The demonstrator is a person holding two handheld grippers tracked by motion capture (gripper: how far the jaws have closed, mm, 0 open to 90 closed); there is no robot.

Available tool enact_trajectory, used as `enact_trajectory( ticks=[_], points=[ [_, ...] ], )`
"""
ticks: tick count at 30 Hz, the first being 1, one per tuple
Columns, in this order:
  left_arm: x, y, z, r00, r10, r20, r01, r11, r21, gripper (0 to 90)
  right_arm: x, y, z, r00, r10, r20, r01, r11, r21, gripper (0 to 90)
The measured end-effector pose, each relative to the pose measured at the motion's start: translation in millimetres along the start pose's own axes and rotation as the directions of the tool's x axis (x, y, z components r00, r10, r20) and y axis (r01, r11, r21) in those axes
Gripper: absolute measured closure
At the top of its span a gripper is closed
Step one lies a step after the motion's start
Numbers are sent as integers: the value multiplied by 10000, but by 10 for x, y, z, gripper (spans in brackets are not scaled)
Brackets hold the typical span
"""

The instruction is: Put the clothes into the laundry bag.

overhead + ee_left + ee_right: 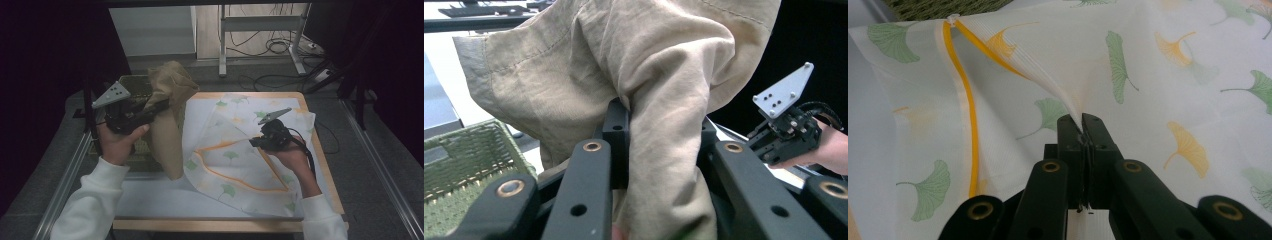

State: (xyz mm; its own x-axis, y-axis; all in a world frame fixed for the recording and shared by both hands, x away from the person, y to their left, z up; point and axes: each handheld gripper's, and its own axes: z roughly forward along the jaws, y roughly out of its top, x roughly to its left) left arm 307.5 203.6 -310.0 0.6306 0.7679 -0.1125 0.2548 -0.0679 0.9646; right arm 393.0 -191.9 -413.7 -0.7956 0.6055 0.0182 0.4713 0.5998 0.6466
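Two claws loaded: left gripper (159, 106) clamped on tan garment (170, 120) hanging lengthwise below it, right gripper (255, 142) pinched on bag (235, 150) fabric, so the orange-edged opening (probable target) lies between them, just left of the right claw.

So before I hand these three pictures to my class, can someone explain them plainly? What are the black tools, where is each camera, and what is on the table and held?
A person sits at a table with a hand-held two-jaw gripper in each hand. One camera looks down from above; one rides on each gripper. The left gripper is shut on a tan cloth, lifted beside a green basket. The right gripper pinches a fold of the white leaf-print bag with an orange zip, which lies on the table.
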Motion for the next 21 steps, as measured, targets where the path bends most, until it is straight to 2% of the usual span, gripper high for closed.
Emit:
enact_trajectory(
  ticks=[7,21],
  points=[
    [-55,-42,27,9995,-82,289,81,10000,29,709,-3,0,-2,10000,16,11,-16,10000,20,866],
    [-221,-106,86,9970,137,767,-149,9998,150,709,-3,-1,-4,10000,27,21,-27,10000,3,866]
  ],
)
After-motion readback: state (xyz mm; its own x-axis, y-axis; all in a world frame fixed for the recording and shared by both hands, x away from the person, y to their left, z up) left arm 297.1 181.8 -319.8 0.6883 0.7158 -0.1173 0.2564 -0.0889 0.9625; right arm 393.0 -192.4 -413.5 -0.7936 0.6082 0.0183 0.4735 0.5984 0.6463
